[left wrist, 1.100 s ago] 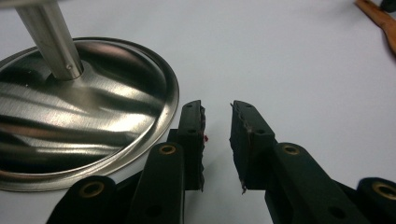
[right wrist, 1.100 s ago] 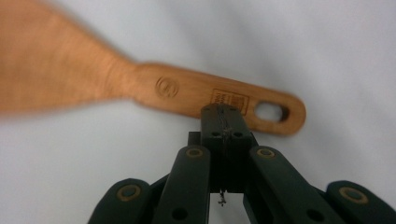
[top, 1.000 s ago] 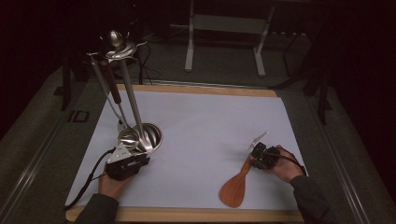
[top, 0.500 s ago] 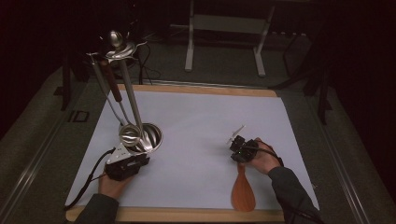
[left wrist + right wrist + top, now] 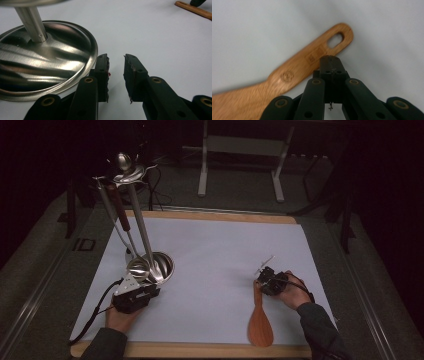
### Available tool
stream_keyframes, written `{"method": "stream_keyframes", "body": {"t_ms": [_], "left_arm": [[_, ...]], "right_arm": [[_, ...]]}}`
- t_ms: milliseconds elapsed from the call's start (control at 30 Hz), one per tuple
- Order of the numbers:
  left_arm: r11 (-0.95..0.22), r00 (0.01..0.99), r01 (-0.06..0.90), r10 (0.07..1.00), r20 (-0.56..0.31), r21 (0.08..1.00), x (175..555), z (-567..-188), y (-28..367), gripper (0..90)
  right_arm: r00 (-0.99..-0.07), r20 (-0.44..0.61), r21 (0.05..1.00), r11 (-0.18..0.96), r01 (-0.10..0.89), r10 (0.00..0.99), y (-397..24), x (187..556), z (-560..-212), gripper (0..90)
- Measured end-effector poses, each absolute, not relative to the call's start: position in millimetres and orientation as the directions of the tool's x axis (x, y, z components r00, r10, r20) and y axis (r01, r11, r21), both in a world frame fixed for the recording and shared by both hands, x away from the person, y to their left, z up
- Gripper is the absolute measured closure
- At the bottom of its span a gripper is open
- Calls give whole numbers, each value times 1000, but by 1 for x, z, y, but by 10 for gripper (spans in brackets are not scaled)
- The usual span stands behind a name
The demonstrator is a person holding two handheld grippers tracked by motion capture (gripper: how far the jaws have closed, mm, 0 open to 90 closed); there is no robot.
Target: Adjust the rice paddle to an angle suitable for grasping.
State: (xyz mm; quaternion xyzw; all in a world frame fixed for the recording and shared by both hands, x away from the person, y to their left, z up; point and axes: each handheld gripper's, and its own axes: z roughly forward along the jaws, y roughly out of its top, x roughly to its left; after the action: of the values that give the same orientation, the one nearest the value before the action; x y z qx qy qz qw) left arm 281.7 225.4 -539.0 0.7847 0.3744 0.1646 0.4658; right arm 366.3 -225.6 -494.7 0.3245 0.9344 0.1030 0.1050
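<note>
While the wooden spatula (image 5: 260, 320) lies flat on the white paper sheet (image 5: 220, 255) at the lower right of the high view, blade toward the bottom edge and handle pointing up the frame, the right gripper (image 5: 264, 276) sits at the handle's top end in the person's right hand (image 5: 292, 292). In the right gripper view its jaws are pressed together with nothing between them, the tips (image 5: 330, 60) just over the handle (image 5: 312, 58) below the hanging hole; whether they touch the wood I cannot tell. At the lower left, the left gripper (image 5: 142, 287) rests beside the round steel base (image 5: 165, 265) of the utensil stand (image 5: 137, 215), where a ladle (image 5: 137, 266) hangs. Its jaws (image 5: 116, 75) stand partly apart, empty, the left one right against the base's rim (image 5: 92, 62).
</note>
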Motion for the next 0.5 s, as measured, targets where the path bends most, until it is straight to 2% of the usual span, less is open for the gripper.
{"method": "stream_keyframes", "body": {"t_ms": [167,300,500], "left_arm": [[-288,668,431,739,-88,855,281,-539,226,736],[-288,671,430,736,-89,855,281,-539,226,736],[-288,668,432,739,-89,854,282,-539,226,735]], "right_arm": [[-767,-141,252,772,584,626,-207,370,-494,900],[-753,-161,225,766,602,638,-210,372,-496,900],[-760,-94,255,754,606,643,-199,374,-497,900]]}}
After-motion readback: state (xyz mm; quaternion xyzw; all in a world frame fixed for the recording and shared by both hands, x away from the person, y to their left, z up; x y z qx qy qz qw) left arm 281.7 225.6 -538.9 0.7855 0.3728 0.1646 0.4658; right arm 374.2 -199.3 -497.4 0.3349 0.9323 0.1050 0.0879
